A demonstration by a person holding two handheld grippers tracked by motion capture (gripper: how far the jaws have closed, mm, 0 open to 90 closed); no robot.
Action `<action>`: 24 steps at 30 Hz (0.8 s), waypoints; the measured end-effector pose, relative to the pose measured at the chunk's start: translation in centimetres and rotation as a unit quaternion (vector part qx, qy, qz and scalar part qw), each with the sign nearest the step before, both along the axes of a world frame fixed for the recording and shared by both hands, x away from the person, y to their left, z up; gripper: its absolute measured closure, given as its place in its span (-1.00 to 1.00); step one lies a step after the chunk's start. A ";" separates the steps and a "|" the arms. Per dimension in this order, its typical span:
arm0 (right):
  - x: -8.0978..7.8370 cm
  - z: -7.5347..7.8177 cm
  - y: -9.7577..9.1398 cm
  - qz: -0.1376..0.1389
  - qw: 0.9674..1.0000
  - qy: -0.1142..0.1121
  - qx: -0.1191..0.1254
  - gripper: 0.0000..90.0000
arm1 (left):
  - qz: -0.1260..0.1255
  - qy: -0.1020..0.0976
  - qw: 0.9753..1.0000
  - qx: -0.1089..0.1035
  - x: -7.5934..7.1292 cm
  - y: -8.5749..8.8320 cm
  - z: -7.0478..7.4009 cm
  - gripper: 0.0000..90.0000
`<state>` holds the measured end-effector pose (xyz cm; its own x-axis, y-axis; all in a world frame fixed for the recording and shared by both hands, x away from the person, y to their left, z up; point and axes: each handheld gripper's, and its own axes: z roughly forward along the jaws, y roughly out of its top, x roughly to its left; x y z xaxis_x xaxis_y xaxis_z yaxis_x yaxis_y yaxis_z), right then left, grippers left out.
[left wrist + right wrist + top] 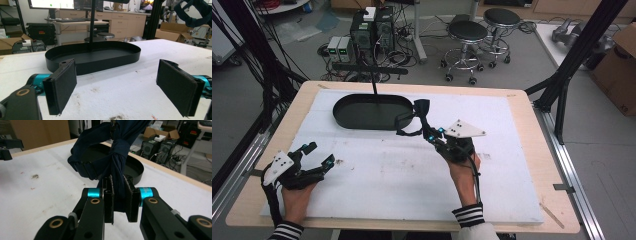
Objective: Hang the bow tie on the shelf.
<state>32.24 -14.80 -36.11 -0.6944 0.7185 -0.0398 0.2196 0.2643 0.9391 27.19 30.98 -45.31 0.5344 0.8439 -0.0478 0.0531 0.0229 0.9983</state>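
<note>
My right gripper [119, 202] clamped the knotted dark cloth [117, 160], soft and floppy; the knot looked surest. At eight o'clock, my left gripper [117, 87] gaped empty.

1. My left gripper [314, 155] is black; a grey three-cornered plate [277, 166] with dark dots sits on top; teal collars sit behind its flat, felt-faced pads [63, 86].
2. My right gripper [119, 200] is the same black build; brass-ringed pivots mark its arms; a black cable [475, 177] trails back from it.
3. My sleeves [469, 215] have black-and-white striped cuffs.
</note>
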 end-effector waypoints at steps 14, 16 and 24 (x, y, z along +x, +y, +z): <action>2.7 2.9 2.7 -0.002 1.000 -0.016 0.012 0.79 | 0.000 -0.001 1.000 0.000 0.0 0.0 0.0 -0.62; 3.2 3.2 3.0 -0.003 1.000 -0.020 0.015 0.79 | -0.001 -0.003 1.000 0.004 -0.1 0.0 0.0 -0.62; 5.6 4.5 3.9 -0.010 0.999 -0.029 0.019 0.79 | -0.004 -0.009 1.000 0.003 -0.2 0.0 0.0 -0.62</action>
